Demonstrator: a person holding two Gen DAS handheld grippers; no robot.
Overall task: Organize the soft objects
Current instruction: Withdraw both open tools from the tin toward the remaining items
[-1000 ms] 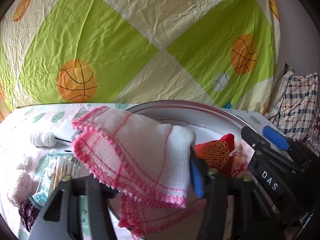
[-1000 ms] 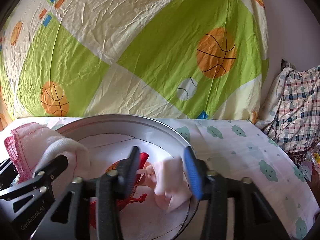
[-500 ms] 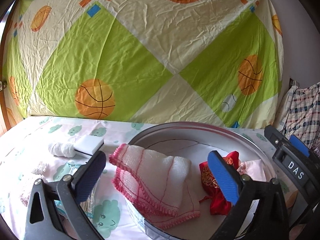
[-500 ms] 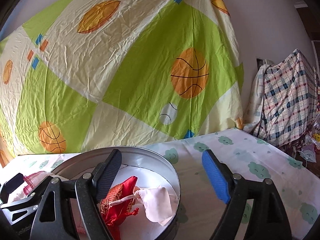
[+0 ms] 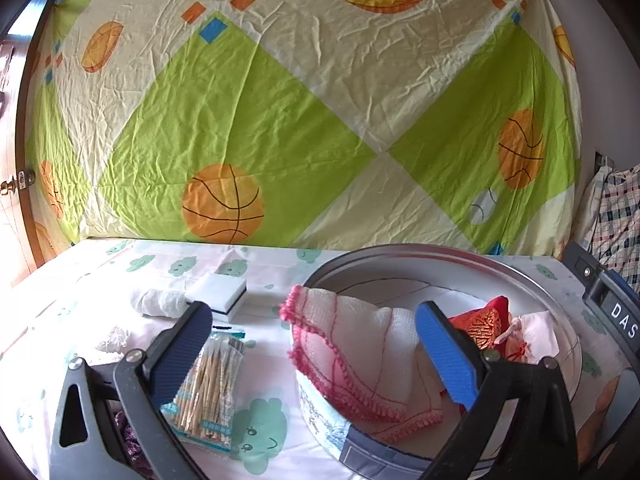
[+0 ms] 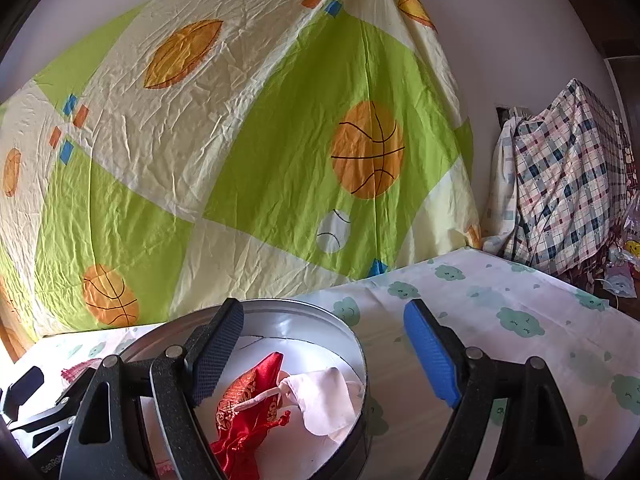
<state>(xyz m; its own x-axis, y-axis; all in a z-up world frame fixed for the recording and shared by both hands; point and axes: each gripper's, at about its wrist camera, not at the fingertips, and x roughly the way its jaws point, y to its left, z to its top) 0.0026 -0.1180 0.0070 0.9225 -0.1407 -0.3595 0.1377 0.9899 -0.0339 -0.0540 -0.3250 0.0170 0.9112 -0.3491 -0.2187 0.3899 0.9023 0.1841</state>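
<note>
Both grippers, left gripper (image 5: 312, 344) and right gripper (image 6: 324, 348), gape empty, having just widened, leaving the cloth (image 5: 352, 352) draped over the tin's rim (image 5: 400, 249).

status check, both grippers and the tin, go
Left gripper open, empty. Right gripper open, empty. White cloth draped over round tin rim; red pouch, pink pouch inside. Nothing blocking.

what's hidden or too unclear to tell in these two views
- Left wrist view: the dark purple thing at the bottom edge is hidden behind the left gripper.
- Left wrist view: the white bundles at far left are washed out by glare.
- Right wrist view: the pink-edged cloth is mostly hidden behind the round tin and gripper parts.
</note>
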